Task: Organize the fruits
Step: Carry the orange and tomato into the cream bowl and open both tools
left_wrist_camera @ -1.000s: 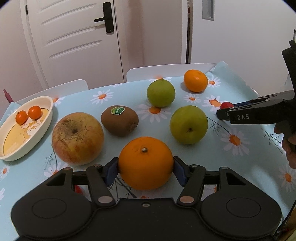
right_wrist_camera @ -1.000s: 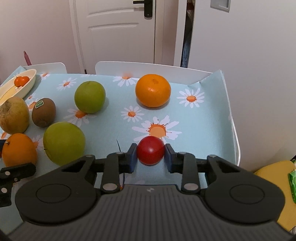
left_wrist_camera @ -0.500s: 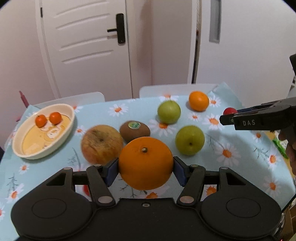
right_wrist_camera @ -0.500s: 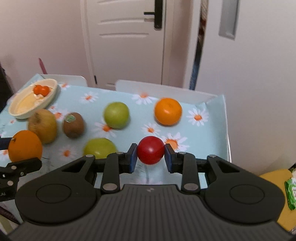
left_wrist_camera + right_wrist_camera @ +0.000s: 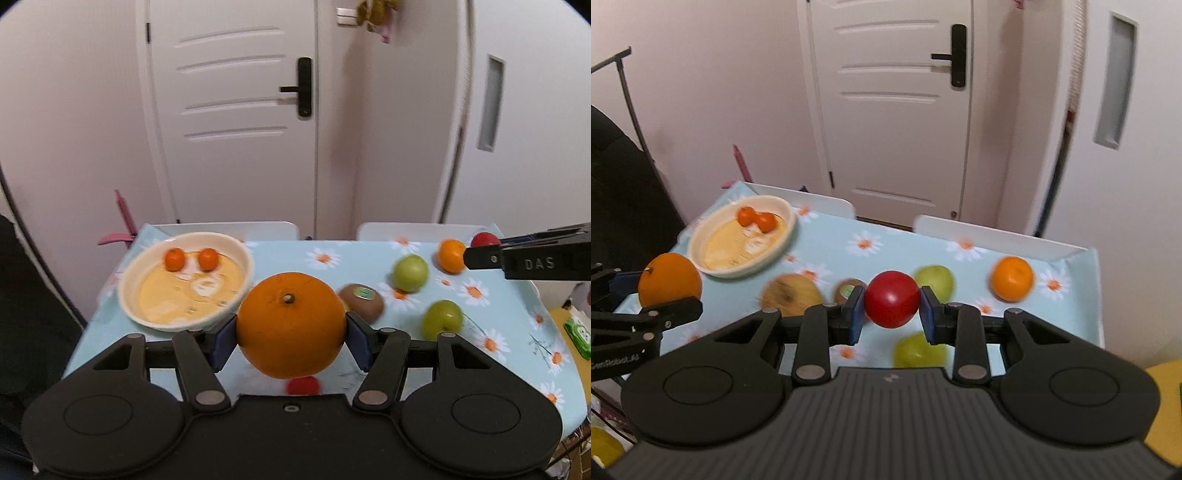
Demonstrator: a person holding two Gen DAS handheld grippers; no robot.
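Observation:
My left gripper (image 5: 291,338) is shut on a large orange (image 5: 291,325) and holds it in the air, above the table's near edge and just right of the cream bowl (image 5: 127,291). Two small orange fruits (image 5: 190,258) lie in that bowl. My right gripper (image 5: 892,314) is shut on a small red tomato (image 5: 892,299) and is also raised above the table. In the right wrist view the left gripper (image 5: 661,293) and its orange (image 5: 670,282) hang at the left, near the bowl (image 5: 696,242).
On the daisy-print cloth (image 5: 280,258) lie a brown apple (image 5: 792,295), a kiwi (image 5: 362,301), two green apples (image 5: 410,273) (image 5: 442,319), another orange (image 5: 450,255) and a small red fruit (image 5: 303,386). White chair backs (image 5: 993,234) stand behind the table, before a closed door.
Both grippers have risen and pulled back with their fruits still held. The table now appears lower and farther. The left view has swung toward the bowl.

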